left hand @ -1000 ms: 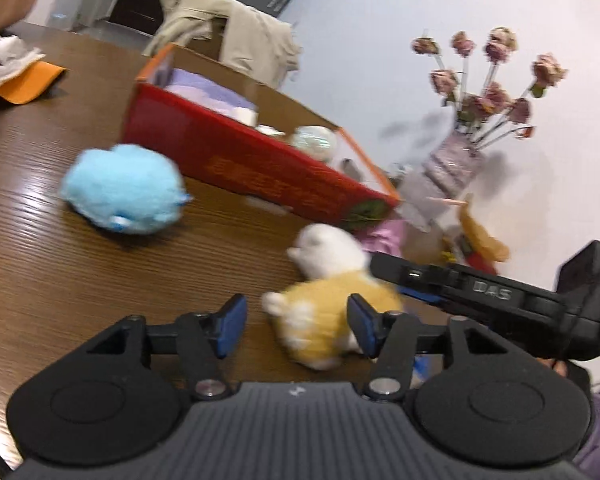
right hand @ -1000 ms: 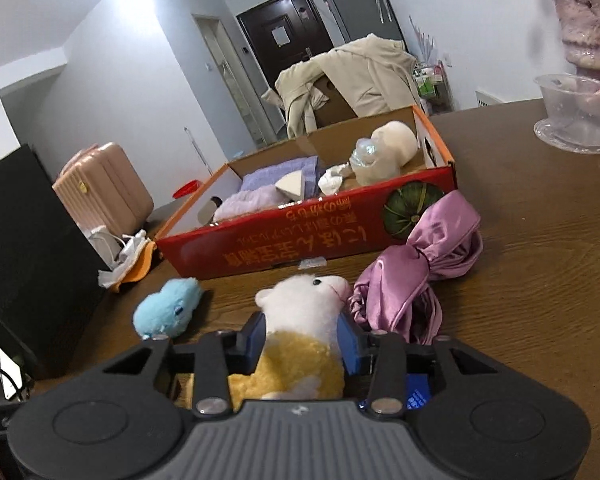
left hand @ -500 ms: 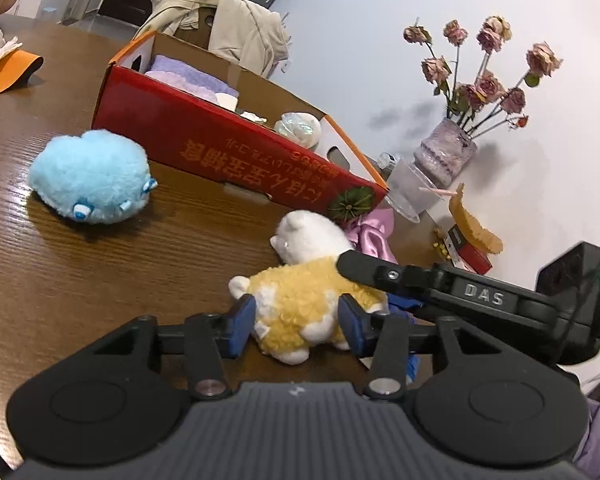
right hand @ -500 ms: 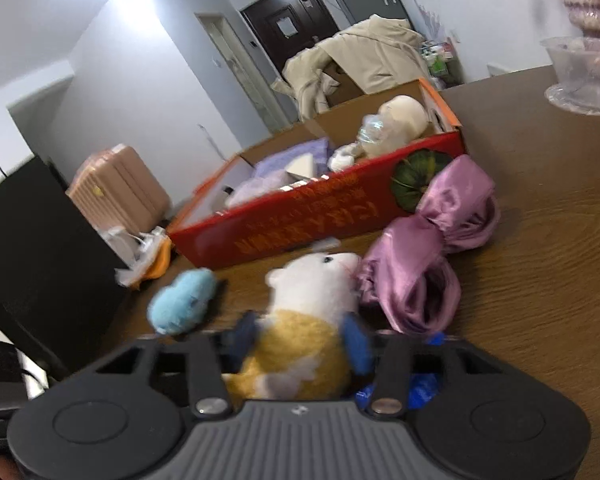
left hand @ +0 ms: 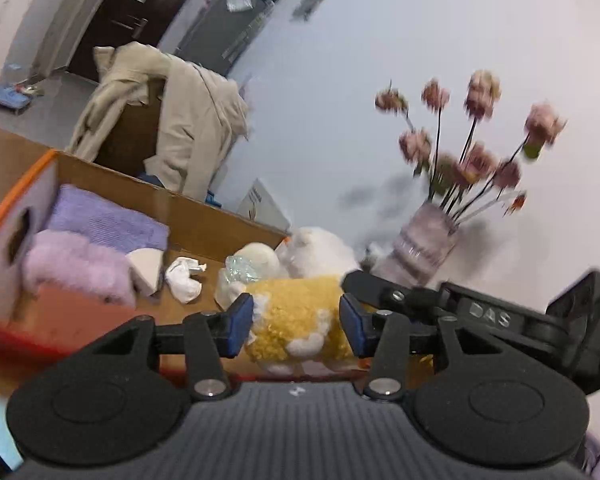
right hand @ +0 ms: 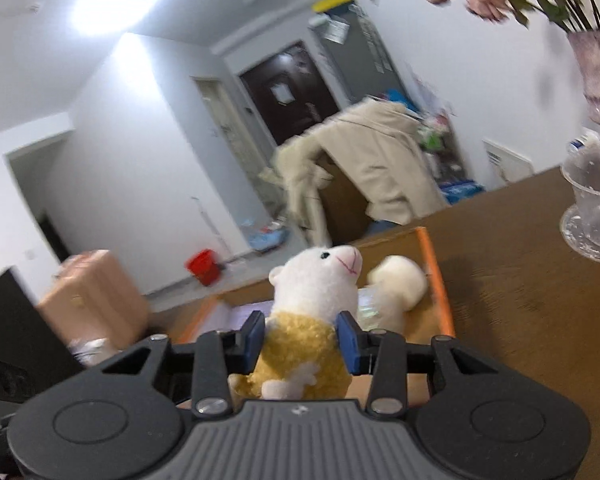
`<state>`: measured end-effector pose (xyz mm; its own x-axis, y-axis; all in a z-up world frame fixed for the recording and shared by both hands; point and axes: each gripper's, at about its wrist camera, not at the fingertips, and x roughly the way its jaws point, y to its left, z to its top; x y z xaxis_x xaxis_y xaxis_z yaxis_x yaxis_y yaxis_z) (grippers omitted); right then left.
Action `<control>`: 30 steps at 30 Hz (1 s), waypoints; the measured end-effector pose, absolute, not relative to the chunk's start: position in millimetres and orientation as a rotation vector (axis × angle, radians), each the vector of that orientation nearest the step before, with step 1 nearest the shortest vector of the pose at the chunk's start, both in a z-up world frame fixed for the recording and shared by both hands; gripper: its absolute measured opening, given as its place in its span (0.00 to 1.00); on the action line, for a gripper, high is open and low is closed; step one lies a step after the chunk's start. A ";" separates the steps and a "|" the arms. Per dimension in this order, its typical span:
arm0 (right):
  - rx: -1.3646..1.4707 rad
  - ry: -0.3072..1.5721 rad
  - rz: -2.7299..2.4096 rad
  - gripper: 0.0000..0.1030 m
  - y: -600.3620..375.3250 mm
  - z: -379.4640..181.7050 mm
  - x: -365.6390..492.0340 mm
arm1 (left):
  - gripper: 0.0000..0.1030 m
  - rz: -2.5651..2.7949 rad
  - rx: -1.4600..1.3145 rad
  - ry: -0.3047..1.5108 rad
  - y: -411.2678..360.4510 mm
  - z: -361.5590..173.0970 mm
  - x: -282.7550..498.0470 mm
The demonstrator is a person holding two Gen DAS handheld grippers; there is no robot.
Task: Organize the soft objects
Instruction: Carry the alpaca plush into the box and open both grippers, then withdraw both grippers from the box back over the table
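Yellow-and-white plush sheep [right hand: 309,322] clamped from both sides: pinched between right hand-held gripper [right hand: 300,339] pads, also between left hand-held gripper [left hand: 296,318] pads, freshly narrowed. Held aloft over open red cardboard box [left hand: 204,216], above purple folded cloths [left hand: 100,236].

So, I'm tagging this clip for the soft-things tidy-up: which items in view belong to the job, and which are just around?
Job:
- plush sheep, clamped by left gripper and right gripper
- cardboard box
- purple knit
- pink fluffy cloth

Just around:
- vase of flowers
- beige coat
- clear plastic cup
- suitcase
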<state>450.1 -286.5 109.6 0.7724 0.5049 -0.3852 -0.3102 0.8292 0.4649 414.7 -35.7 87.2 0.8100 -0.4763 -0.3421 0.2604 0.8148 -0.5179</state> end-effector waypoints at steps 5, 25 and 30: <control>0.370 0.649 0.371 0.36 -292.7 78.5 501.6 | 0.45 -0.411 -0.492 0.594 -45.4 58.8 451.0; 0.071 0.408 0.329 0.53 -279.0 155.8 369.3 | 0.72 -0.193 -0.173 0.380 -4.7 119.5 285.5; 0.016 0.358 0.370 0.66 -278.3 155.1 294.7 | 0.81 -0.168 -0.138 0.355 -0.8 111.2 226.6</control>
